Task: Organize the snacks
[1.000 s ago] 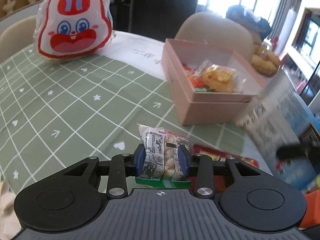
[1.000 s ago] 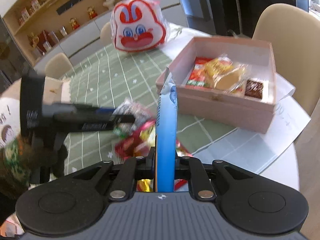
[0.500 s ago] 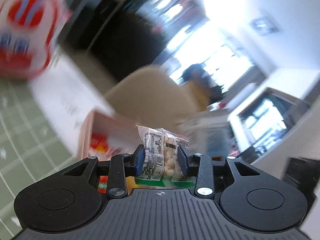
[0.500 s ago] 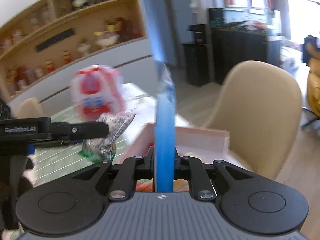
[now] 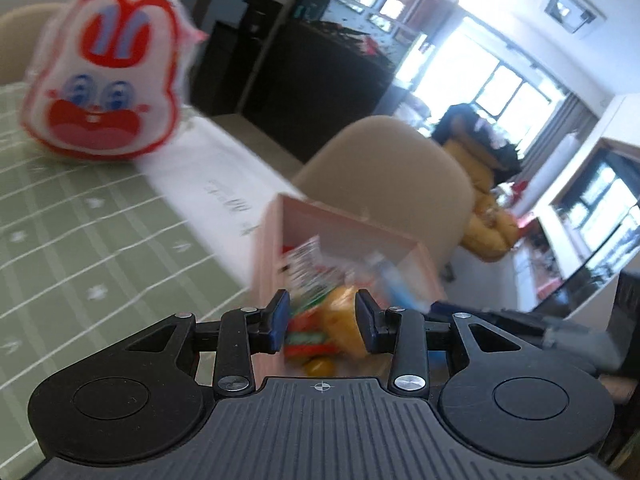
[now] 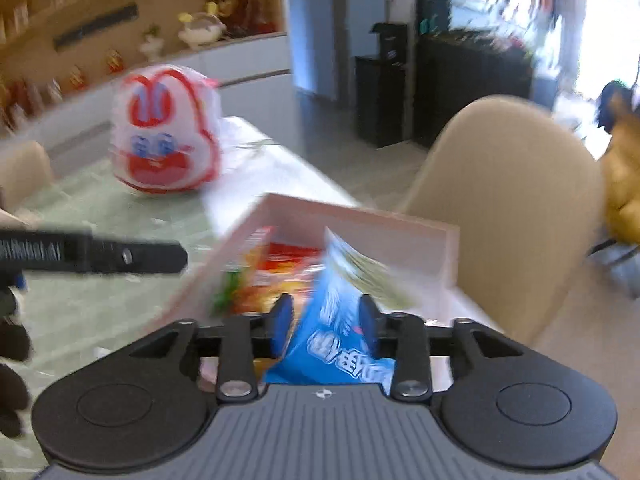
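Right gripper (image 6: 326, 320): jaws opening, pads wide apart. Blue snack packet (image 6: 344, 348) sits tilted between them, lower end toward the camera, upper end leaning over the pink box (image 6: 360, 216). Packet blurred; pads do not press on it.

Left gripper (image 5: 322, 316): jaws apart, nothing sharp clamped between the pads. Through the gap, only the box contents show. In the right wrist view its fingers (image 6: 176, 257) reach in side-on from the left, above the table just outside the box's left wall, with nothing hanging from them.

Pink box: open-topped, on white paper (image 5: 224, 168) at the table's right edge, directly in front of a beige chair (image 6: 512, 200). Inside it:
- a red and green packet (image 5: 308, 336);
- a yellow wrapped item (image 5: 344, 312);
- a white printed packet (image 5: 304, 264), heavily blurred, near the left wall. Cannot tell whether it rests or is in the air.

Rabbit-face bag (image 5: 100, 80): red and white, upright near the far edge of the table, well apart from the box, on the green checked tablecloth (image 5: 80, 220).

Both views are motion-blurred, so the print on the packets is not readable.
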The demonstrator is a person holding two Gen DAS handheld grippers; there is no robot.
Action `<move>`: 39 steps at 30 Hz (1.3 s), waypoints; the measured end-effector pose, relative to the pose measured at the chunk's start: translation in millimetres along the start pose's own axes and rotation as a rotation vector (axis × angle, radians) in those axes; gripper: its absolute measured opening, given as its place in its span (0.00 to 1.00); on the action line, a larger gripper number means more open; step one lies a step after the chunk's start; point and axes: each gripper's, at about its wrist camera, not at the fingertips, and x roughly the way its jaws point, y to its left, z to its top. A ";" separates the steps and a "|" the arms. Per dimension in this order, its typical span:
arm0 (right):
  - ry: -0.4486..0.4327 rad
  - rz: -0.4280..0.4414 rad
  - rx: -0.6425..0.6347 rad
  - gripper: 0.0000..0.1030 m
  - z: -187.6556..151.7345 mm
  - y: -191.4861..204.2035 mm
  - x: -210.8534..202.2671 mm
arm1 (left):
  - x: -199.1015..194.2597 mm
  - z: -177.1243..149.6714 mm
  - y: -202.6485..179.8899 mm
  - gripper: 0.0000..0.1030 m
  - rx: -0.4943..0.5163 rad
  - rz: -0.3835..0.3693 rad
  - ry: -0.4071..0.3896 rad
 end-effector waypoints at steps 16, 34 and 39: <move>0.049 0.226 -0.187 0.67 -98.2 54.1 -63.6 | -59.6 -101.2 66.4 0.39 -0.140 0.155 0.246; 0.163 0.119 -0.218 0.69 -128.8 71.6 -41.1 | -33.7 -105.7 22.0 0.39 0.005 0.200 0.255; 0.095 0.111 -0.197 0.69 -132.5 62.6 -52.4 | -21.3 -109.1 -3.2 0.43 0.238 0.243 0.238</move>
